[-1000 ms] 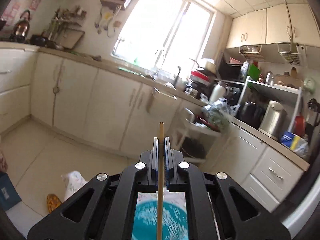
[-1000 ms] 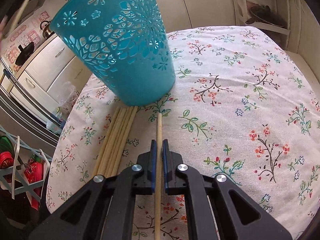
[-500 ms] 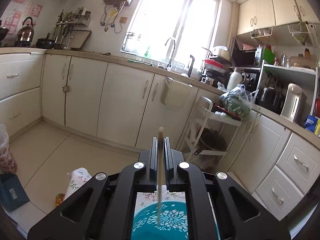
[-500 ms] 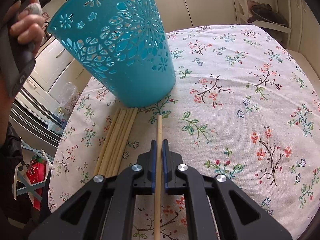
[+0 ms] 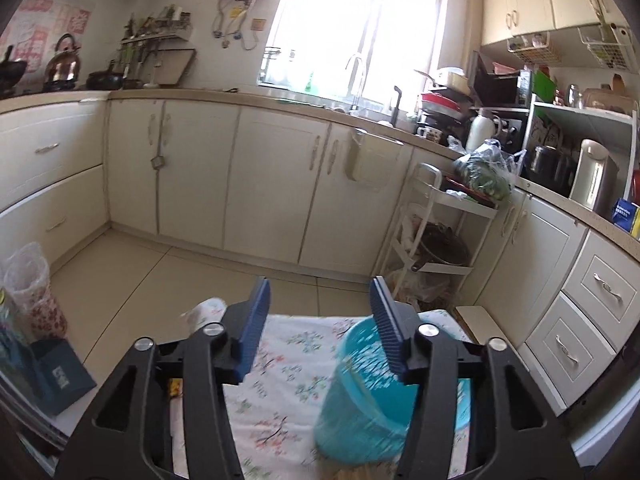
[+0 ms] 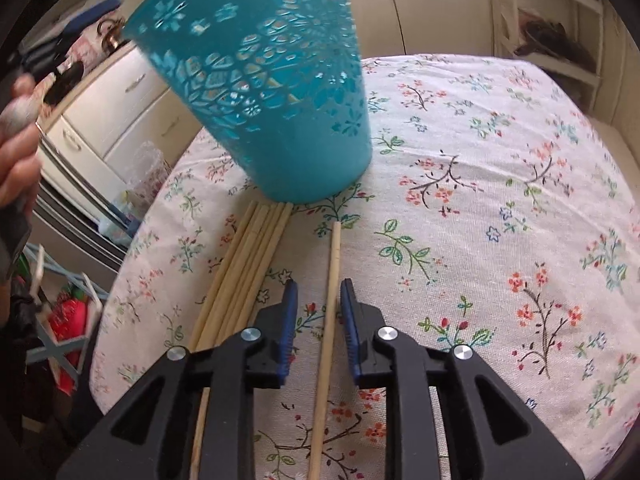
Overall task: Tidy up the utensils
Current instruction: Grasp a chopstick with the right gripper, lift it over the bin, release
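A teal perforated utensil holder [image 6: 272, 92] stands on the floral tablecloth [image 6: 500, 208]; it also shows blurred in the left wrist view [image 5: 360, 400]. A bundle of several wooden chopsticks [image 6: 244, 276] lies at its base. A single chopstick [image 6: 330, 300] lies on the cloth between the fingers of my right gripper [image 6: 319, 322], which is open around it without touching. My left gripper [image 5: 318, 330] is open and empty, held above the holder.
Kitchen cabinets [image 5: 272, 184] and a white trolley rack [image 5: 436, 240] stand beyond the table. A box [image 5: 56, 380] and a bagged bin [image 5: 34, 292] sit on the floor at left. The person's hand [image 6: 16, 152] shows at the left edge.
My left gripper opened and the chopstick it held is gone from its fingers. My right gripper opened, releasing the single chopstick, which lies on the cloth.
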Available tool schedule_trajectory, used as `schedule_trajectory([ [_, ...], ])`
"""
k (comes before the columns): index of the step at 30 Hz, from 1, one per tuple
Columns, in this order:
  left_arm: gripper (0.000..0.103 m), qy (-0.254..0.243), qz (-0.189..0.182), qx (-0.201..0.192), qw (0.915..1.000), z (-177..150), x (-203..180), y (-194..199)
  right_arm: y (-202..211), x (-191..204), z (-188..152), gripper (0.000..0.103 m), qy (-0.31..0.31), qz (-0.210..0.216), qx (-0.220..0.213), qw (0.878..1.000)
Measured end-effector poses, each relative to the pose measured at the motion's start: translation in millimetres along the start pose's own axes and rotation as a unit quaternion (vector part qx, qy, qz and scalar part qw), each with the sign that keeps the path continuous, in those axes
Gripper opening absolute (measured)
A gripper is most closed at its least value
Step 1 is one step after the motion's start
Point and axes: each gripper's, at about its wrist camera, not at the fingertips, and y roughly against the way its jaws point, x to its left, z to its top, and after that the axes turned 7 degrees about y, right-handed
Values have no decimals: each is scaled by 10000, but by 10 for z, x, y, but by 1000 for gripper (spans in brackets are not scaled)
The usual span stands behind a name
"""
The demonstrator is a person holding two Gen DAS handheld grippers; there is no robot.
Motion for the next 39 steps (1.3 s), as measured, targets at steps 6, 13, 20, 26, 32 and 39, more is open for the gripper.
schedule_trajectory([
  [6, 70, 608, 607, 580, 9946, -490, 732, 5, -43, 134, 7, 5, 553, -694, 103, 9960],
  [13, 73, 917, 900, 1314, 9830, -1081, 1016, -280, 12, 175, -51, 5, 663, -1020, 78, 9925],
  [20, 83, 788, 1046, 1346, 9822, -1310, 1001, -301, 824, -288, -12, 5, -944, 355, -1556, 9827],
  [26, 84, 651, 1051, 1412, 9822, -1332, 913, -324, 1362, -90, 617, 5, -943, 908, -2930, 9471],
  [32, 84, 737, 968, 1346, 9834, -1330, 934, -296, 1456, 39, 1325, 6, -1012, 585, -4025, 9079],
  [39, 84, 790, 953, 1365, 9829, -1344, 945, -312, 944, 0, 1615, 6, -1021, -196, -3856, 9168],
])
